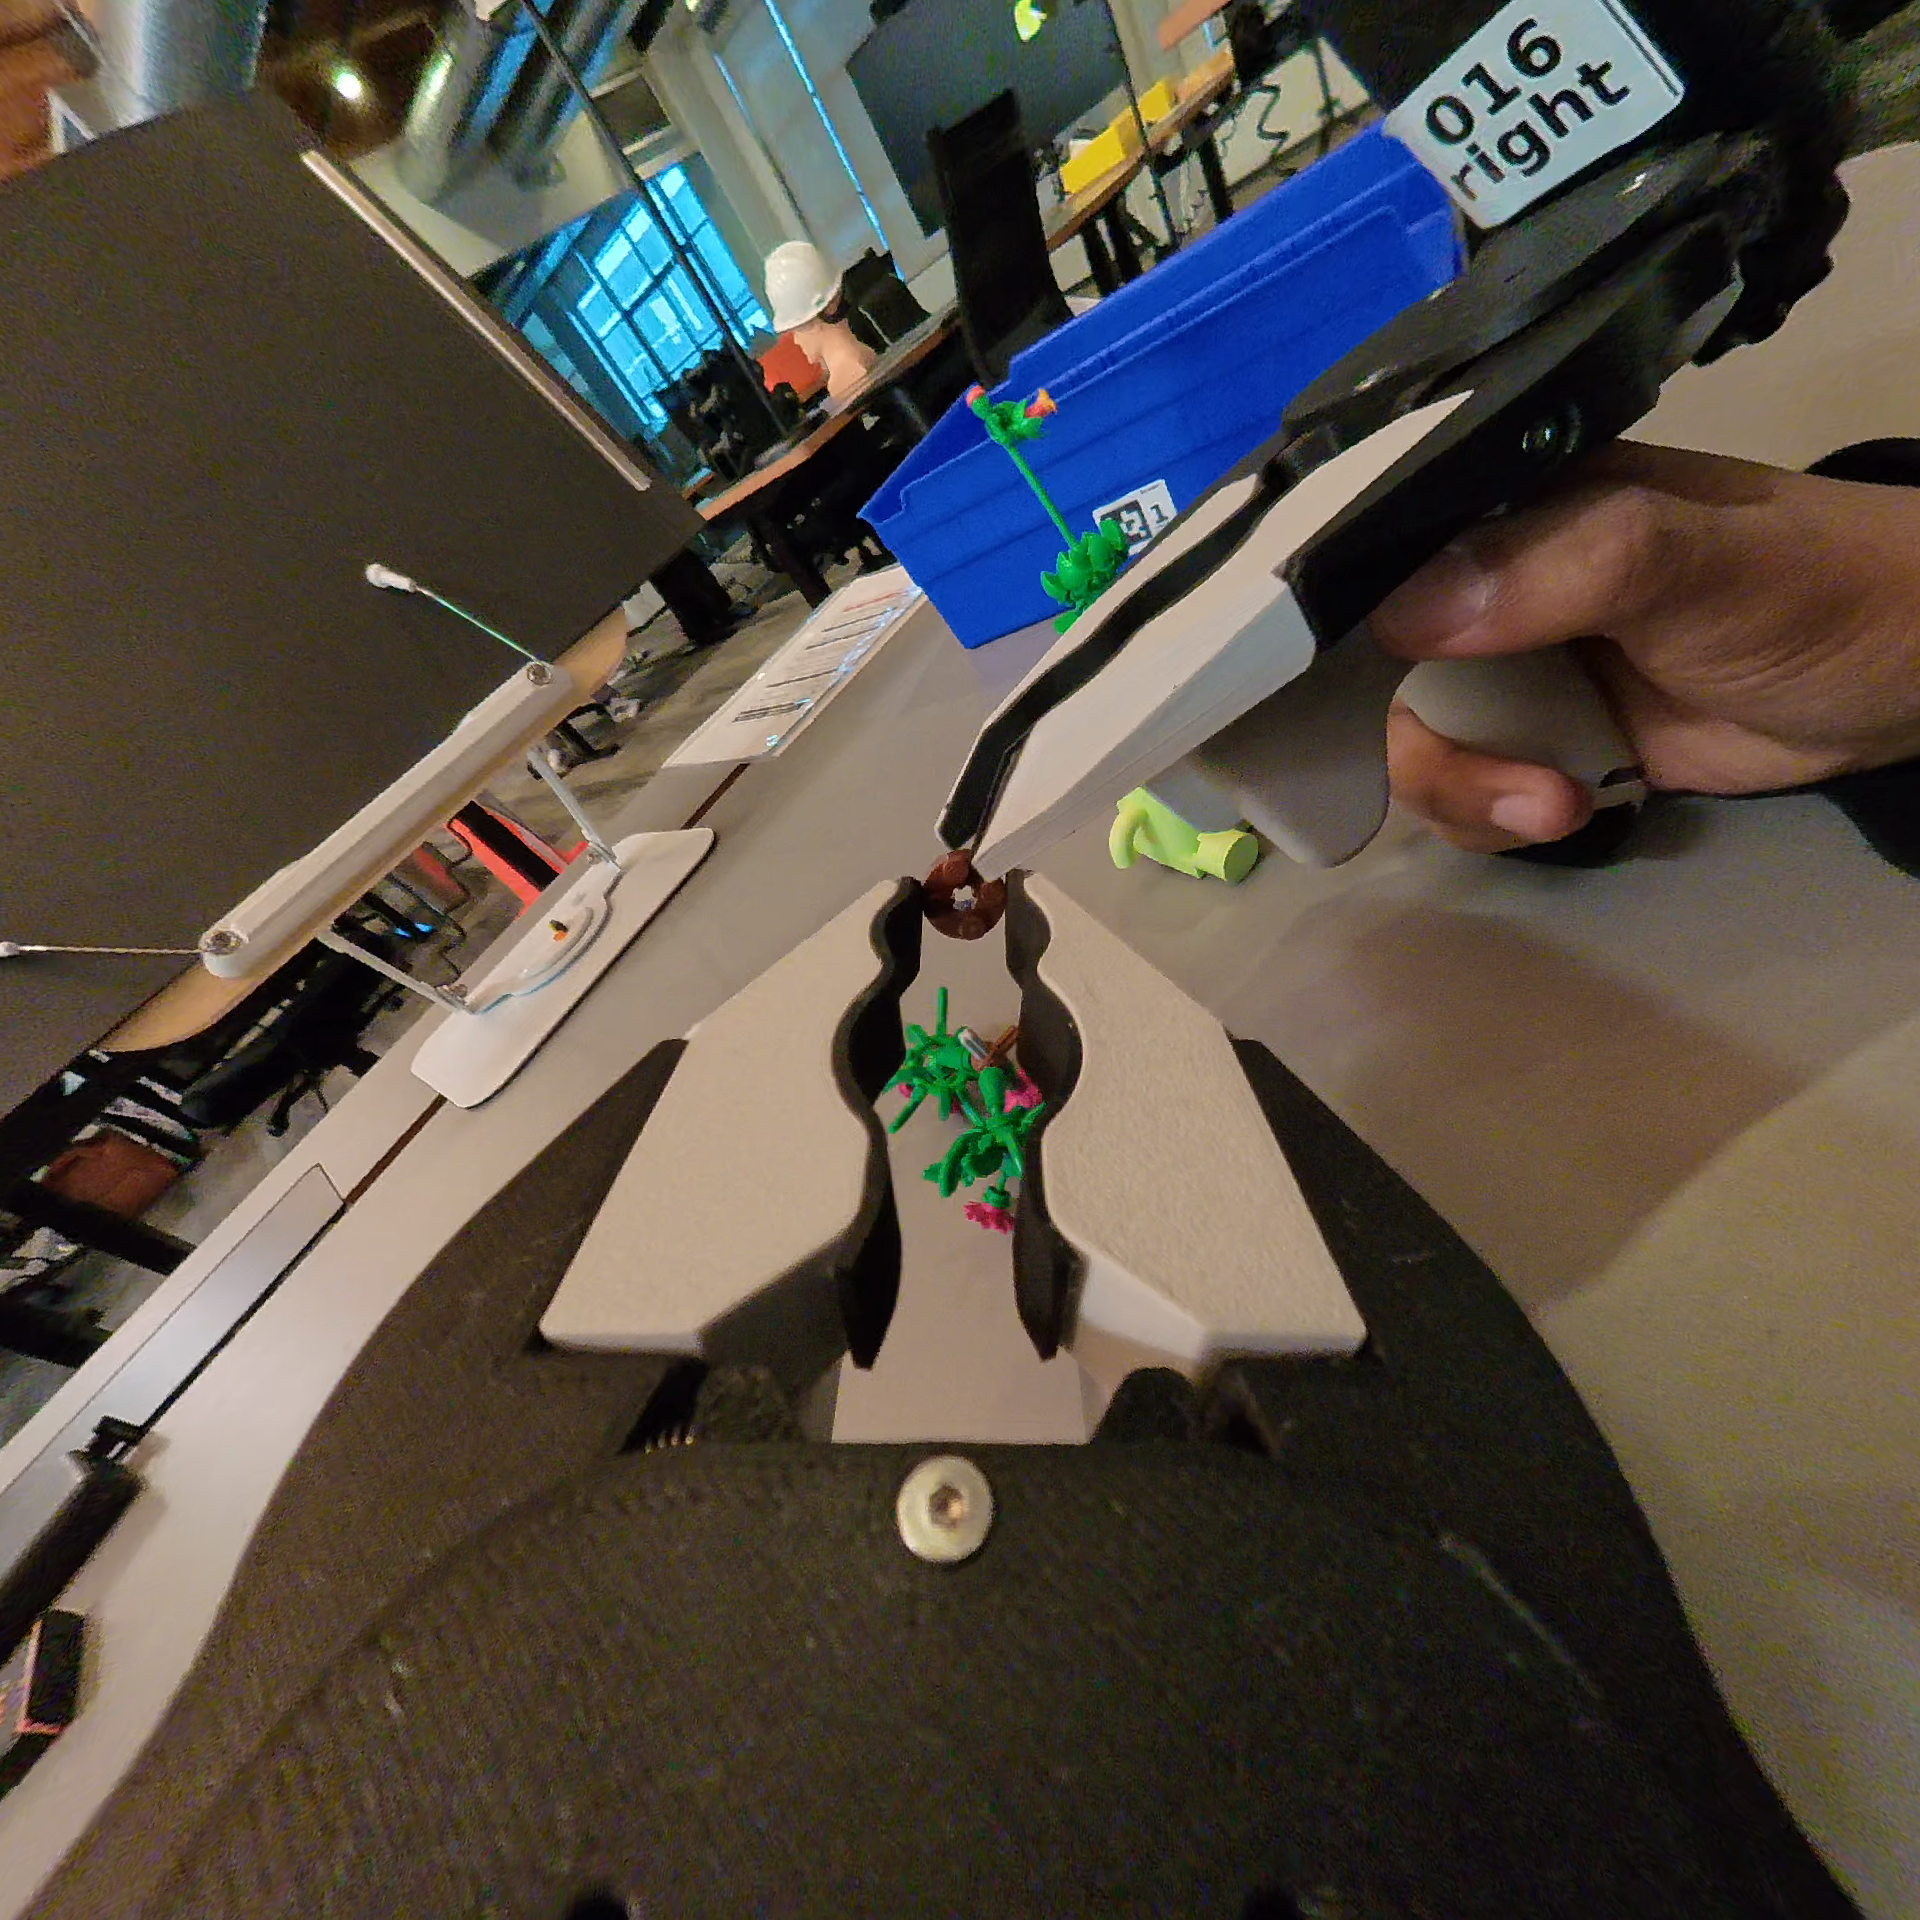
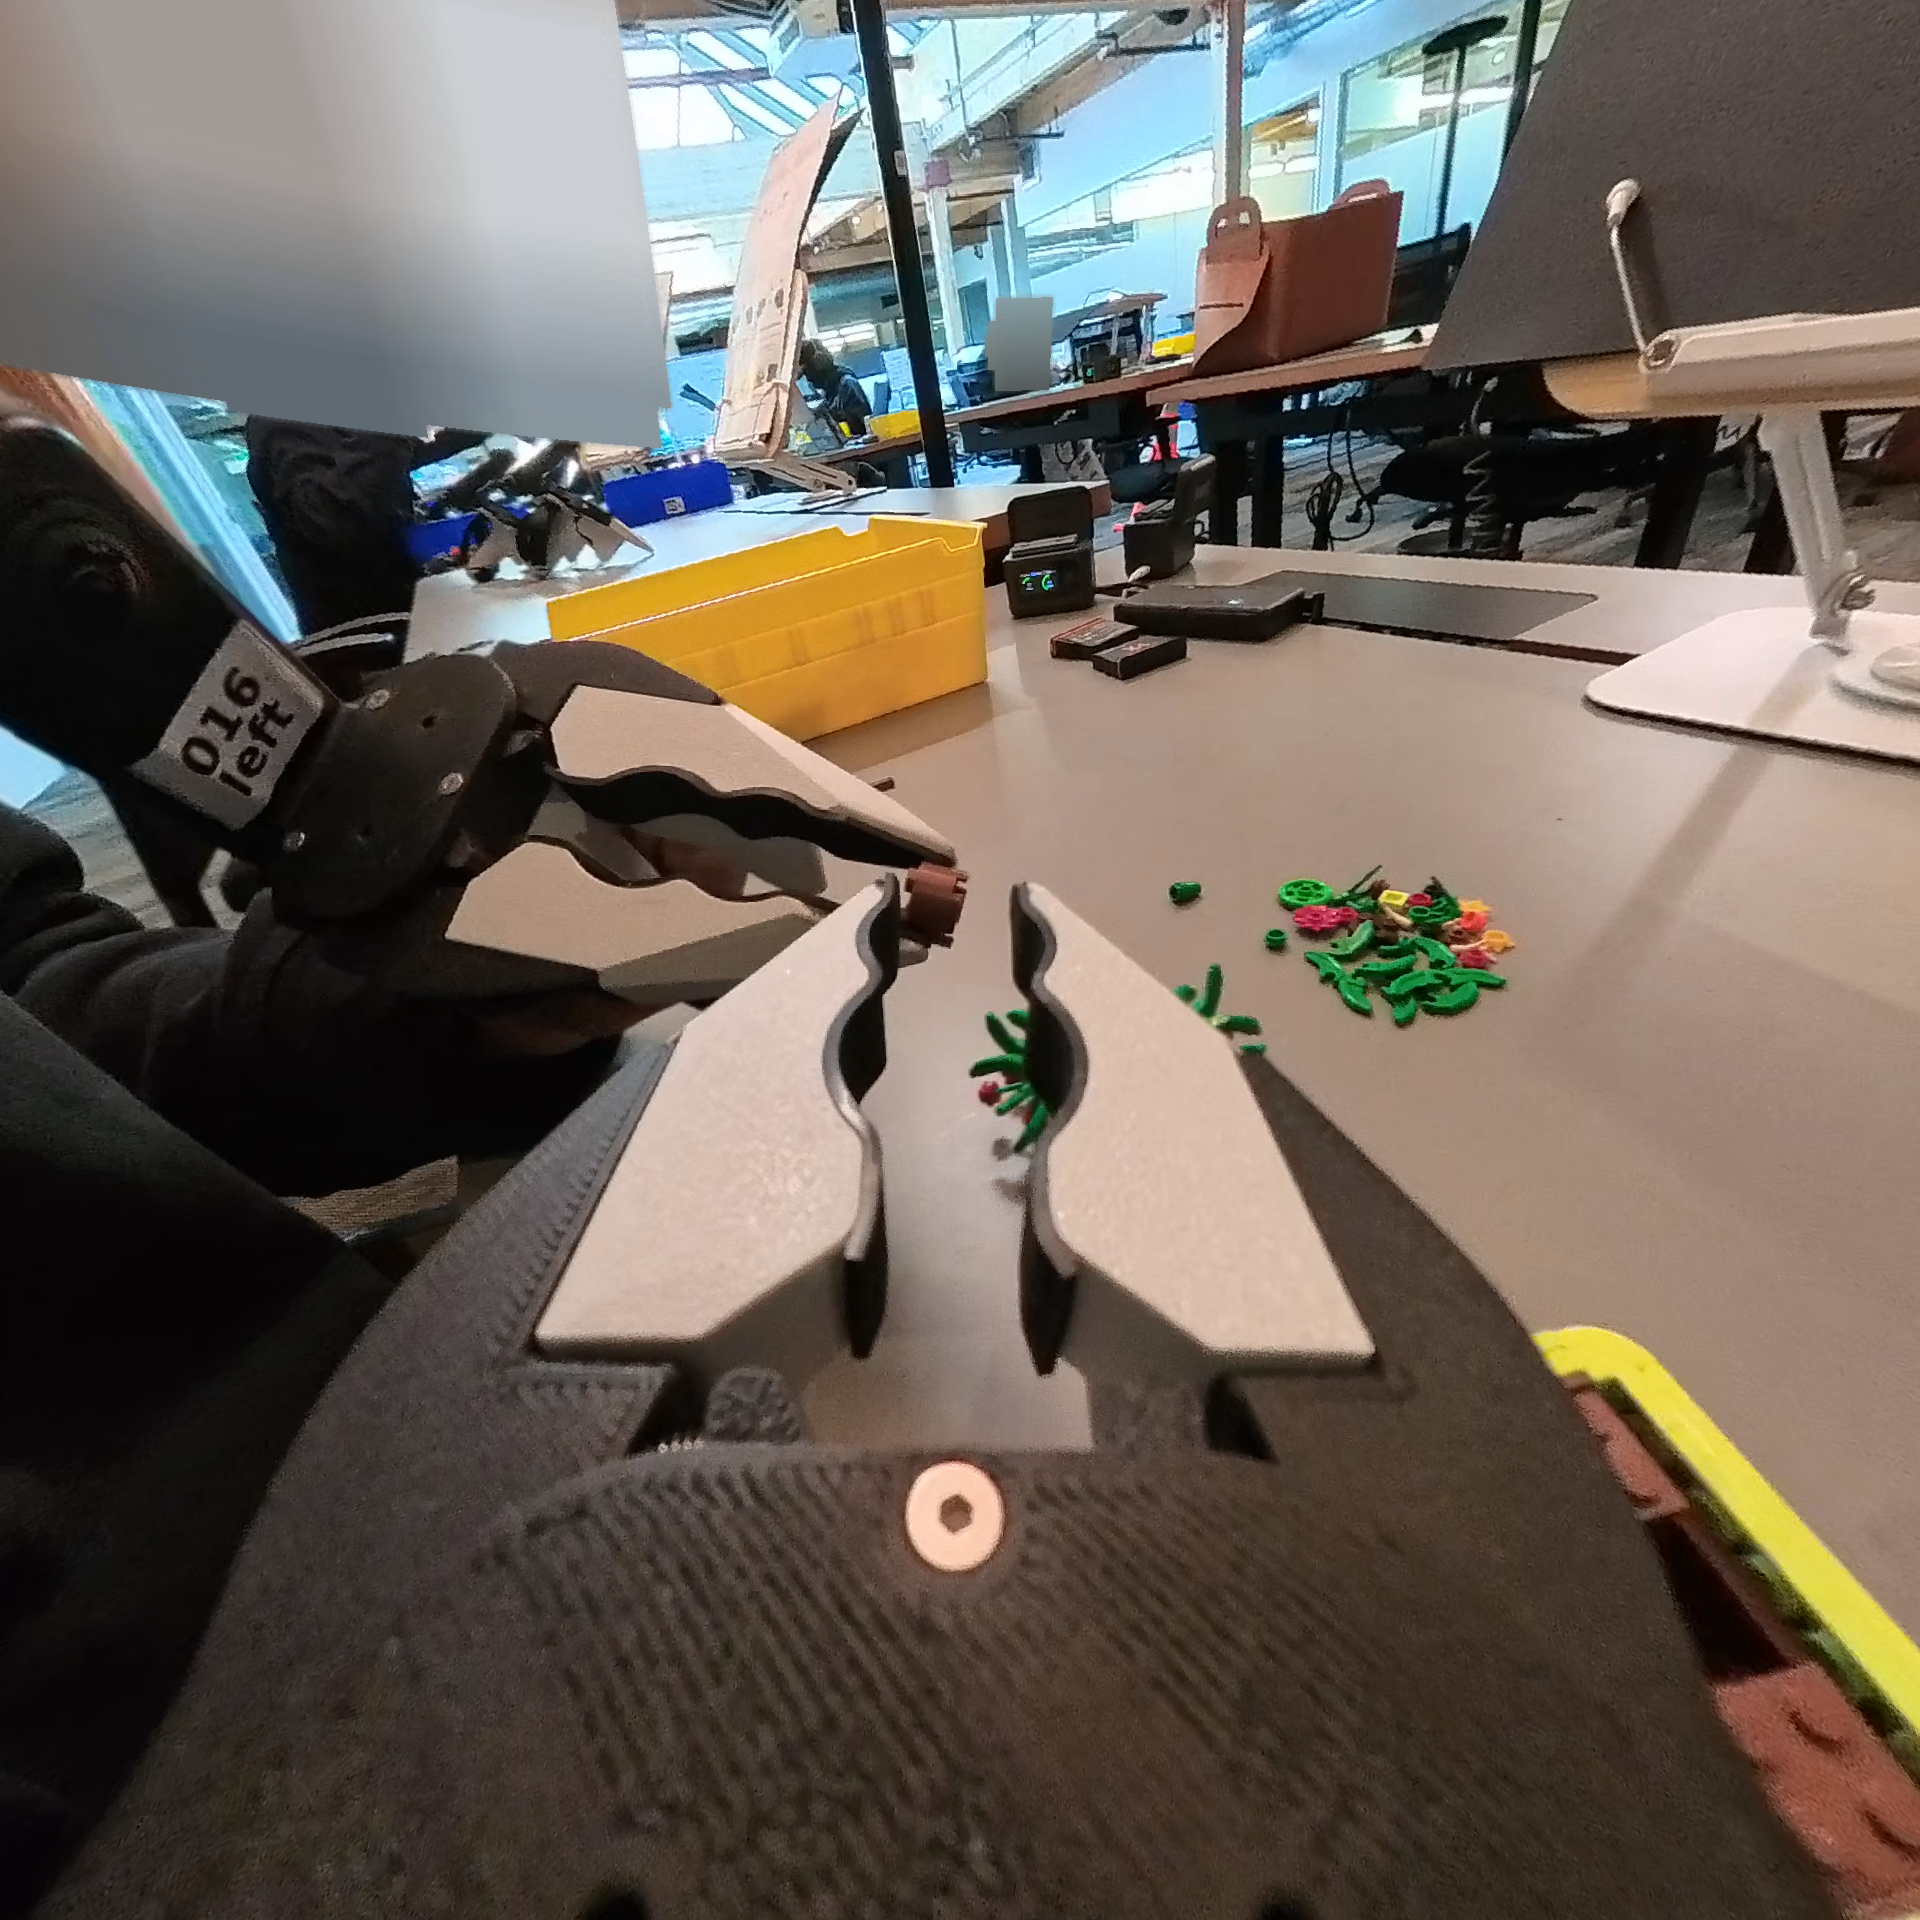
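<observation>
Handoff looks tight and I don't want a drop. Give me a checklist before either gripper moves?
1. Left gripper shut on the brown round piece: ok, pinched at the very tips.
2. Right gripper open: ok, fingers apart.
3. Brown piece centred between the right fingers: not ok, it sits against one finger.
4. Grippers apart: not ok, the right tip touches the piece next to the left tips.
5. Table bare underneath: not ok, green and pink plant pieces lie directly below.
6. Depth of the left grip: cannot tell.
</observation>
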A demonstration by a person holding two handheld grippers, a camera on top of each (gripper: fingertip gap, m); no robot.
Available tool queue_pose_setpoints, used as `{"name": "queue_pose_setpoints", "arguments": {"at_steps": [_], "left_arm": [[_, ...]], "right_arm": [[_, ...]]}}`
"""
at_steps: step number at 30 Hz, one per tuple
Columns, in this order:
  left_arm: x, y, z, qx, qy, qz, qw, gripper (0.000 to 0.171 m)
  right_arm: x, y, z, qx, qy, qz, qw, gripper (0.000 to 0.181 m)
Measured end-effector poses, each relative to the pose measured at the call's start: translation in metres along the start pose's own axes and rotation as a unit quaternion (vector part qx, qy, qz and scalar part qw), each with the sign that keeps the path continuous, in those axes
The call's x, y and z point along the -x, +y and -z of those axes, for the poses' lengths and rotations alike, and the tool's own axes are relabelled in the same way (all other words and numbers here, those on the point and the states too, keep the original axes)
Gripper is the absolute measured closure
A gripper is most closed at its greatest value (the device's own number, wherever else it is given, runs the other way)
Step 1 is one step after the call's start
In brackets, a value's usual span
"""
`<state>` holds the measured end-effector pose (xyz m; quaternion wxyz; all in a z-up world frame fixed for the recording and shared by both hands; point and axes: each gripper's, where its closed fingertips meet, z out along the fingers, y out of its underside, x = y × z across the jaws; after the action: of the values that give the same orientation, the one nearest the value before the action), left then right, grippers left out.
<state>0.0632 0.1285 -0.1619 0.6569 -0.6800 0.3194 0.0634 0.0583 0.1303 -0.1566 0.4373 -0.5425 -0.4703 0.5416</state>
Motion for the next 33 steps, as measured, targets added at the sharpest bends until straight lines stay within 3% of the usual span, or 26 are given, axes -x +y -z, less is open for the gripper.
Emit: {"name": "queue_pose_setpoints", "arguments": {"at_steps": [9,17,21,23,25,27,33], "left_arm": [[-0.004,0.002,0.0,-0.001,0.001,-0.026,1.0,0.16],[-0.003,-0.001,0.001,-0.02,-0.004,-0.02,1.0,0.16],[0.021,0.005,0.001,-0.014,-0.021,0.037,0.999,0.16],[0.043,0.021,-0.008,0.02,-0.014,0.127,0.992,0.16],[0.047,0.051,-0.027,0.099,0.042,0.246,0.963,0.16],[0.05,0.074,-0.043,0.158,0.076,0.306,0.936,0.16],[0.063,0.115,-0.081,0.27,0.078,0.283,0.917,0.16]], "right_arm": [[0.005,0.006,-0.002,0.02,-0.031,-0.054,0.998,0.172],[0.006,0.003,-0.002,0.009,-0.007,-0.009,1.0,0.172],[-0.004,-0.007,0.004,-0.028,0.028,0.009,0.999,0.156],[-0.004,-0.01,0.006,-0.04,0.025,0.009,0.999,0.155],[-0.002,-0.01,0.006,-0.038,0.013,0.005,0.999,0.158],[-0.001,-0.009,0.006,-0.035,0.006,0.004,0.999,0.161],[0.002,-0.009,0.006,-0.037,0.005,0.013,0.999,0.165]]}}
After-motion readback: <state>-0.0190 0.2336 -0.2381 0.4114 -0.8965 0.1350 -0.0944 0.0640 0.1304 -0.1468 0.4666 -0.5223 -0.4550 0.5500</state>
